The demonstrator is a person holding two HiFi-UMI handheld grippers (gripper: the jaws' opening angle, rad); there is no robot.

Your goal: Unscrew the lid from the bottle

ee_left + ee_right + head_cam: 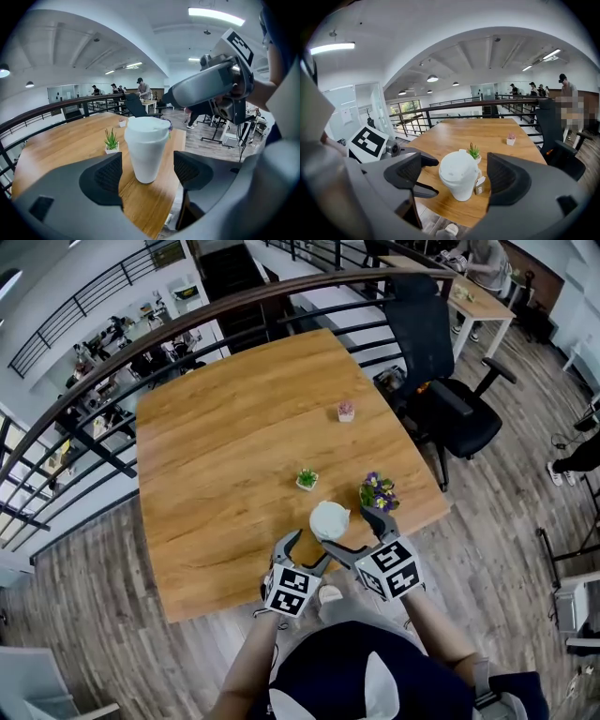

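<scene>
No legible text anywhere.

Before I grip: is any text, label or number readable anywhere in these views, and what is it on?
No text can be read.
Small tag at the white cup's side: print too small to read.
Marker cubes: black-and-white square patterns only, no letters.
</scene>
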